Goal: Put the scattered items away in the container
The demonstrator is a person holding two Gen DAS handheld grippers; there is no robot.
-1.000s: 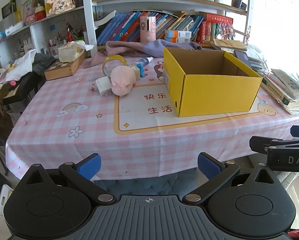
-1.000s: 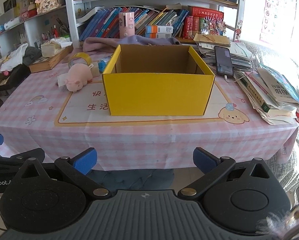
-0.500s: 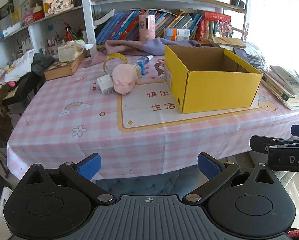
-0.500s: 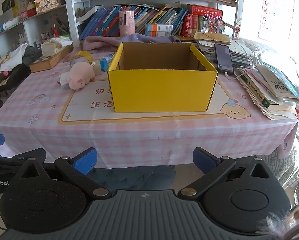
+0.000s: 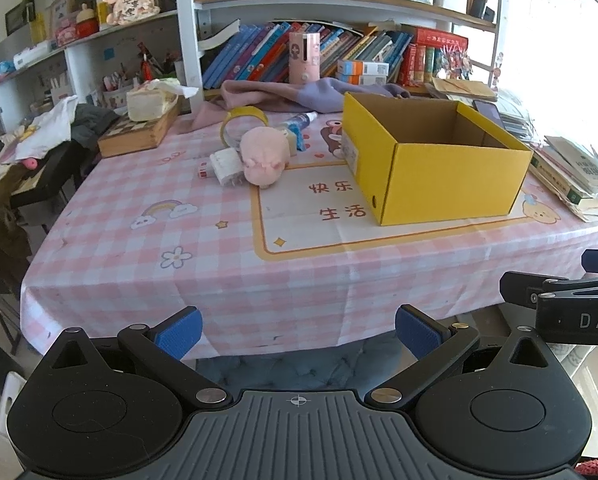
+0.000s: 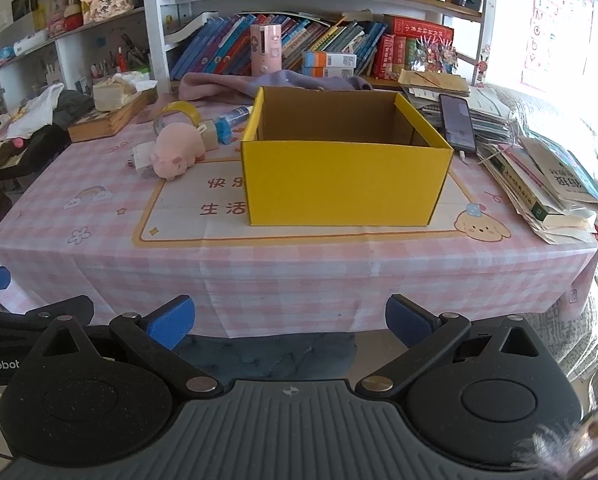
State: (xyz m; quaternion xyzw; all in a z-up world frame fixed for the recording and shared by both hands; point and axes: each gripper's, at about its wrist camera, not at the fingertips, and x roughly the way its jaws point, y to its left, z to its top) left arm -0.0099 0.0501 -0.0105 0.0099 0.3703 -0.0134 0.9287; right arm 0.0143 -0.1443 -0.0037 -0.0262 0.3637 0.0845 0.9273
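Note:
An open yellow cardboard box (image 5: 451, 176) (image 6: 343, 182) stands on the pink checked tablecloth; what shows of its inside is bare. Left of it lies a cluster: a pink plush pig (image 5: 265, 156) (image 6: 177, 151), a white plug adapter (image 5: 227, 165) (image 6: 143, 160), a yellow tape roll (image 5: 243, 117) (image 6: 178, 111), a small blue-capped bottle (image 5: 301, 122) (image 6: 233, 117) and a small cream block (image 6: 207, 136). My left gripper (image 5: 298, 330) and right gripper (image 6: 290, 320) are open and empty, held off the table's near edge, well short of the items.
A purple cloth (image 5: 299, 96) lies behind the box. A wooden box with tissues (image 5: 139, 132) is at the back left. A phone (image 6: 457, 122) and stacked books and papers (image 6: 555, 184) are on the right. Bookshelves (image 6: 299, 52) stand behind the table.
Both grippers have drawn back a little from the table and risen slightly, so the box and items look smaller. Both stay open. Nothing on the table has moved.

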